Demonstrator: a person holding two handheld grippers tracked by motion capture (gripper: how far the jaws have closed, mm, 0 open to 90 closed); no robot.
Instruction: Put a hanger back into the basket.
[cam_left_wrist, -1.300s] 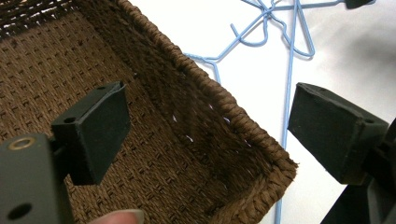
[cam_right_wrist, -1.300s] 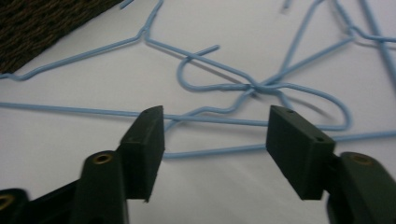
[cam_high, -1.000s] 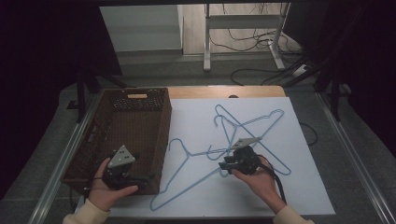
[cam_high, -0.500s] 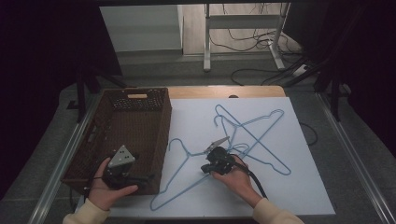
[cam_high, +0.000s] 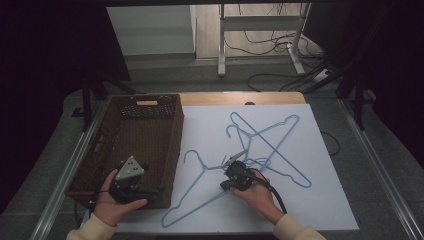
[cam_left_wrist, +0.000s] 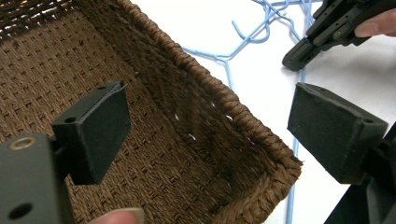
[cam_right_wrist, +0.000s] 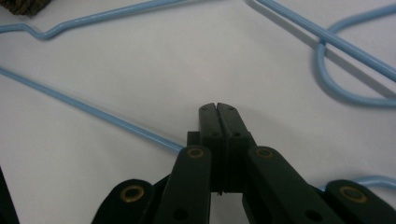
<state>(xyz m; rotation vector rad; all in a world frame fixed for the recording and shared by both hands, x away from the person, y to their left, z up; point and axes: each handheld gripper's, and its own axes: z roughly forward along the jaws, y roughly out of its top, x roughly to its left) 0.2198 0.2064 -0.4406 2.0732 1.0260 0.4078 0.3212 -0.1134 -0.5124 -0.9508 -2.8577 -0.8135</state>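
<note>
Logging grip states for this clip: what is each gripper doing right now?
Left gripper: open, holding nothing, jaws over the wicker basket's corner.
Right gripper: shut on the wire of the nearest blue hanger, which runs in under its jaws.

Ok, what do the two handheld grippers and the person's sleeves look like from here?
Both grippers are black. The left gripper carries a grey three-cornered plate on top, and its jaws end in thick rectangular black pads. The right gripper has slim scissor-like linkage arms with brass-coloured rivets and trails a black cable. The sleeves are cream-coloured.
</note>
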